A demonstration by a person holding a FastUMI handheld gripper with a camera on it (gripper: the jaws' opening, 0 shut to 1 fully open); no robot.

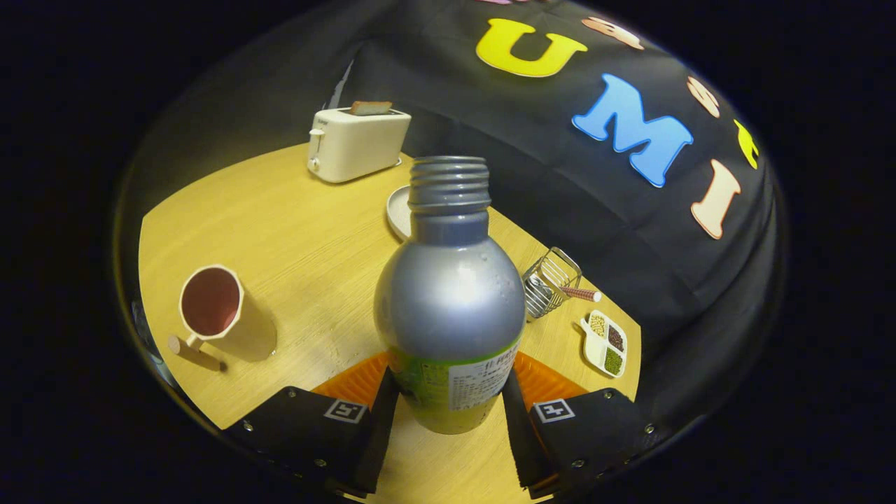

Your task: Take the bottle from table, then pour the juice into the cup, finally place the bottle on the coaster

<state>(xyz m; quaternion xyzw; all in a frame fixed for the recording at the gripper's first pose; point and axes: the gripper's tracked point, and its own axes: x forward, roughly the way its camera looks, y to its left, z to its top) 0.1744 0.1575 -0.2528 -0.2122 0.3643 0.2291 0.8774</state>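
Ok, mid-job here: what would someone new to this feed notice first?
First the uncapped silver bottle, upright between the gripper fingers, which press on its labelled lower part. Next, the cup with a dark inside, lying tilted on the wooden table off to one side. Beyond the bottle, a cream toaster with a slice of toast poking out.

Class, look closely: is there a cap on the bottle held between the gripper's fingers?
No: the bottle in the gripper shows bare screw threads at its open neck, with no cap on it.
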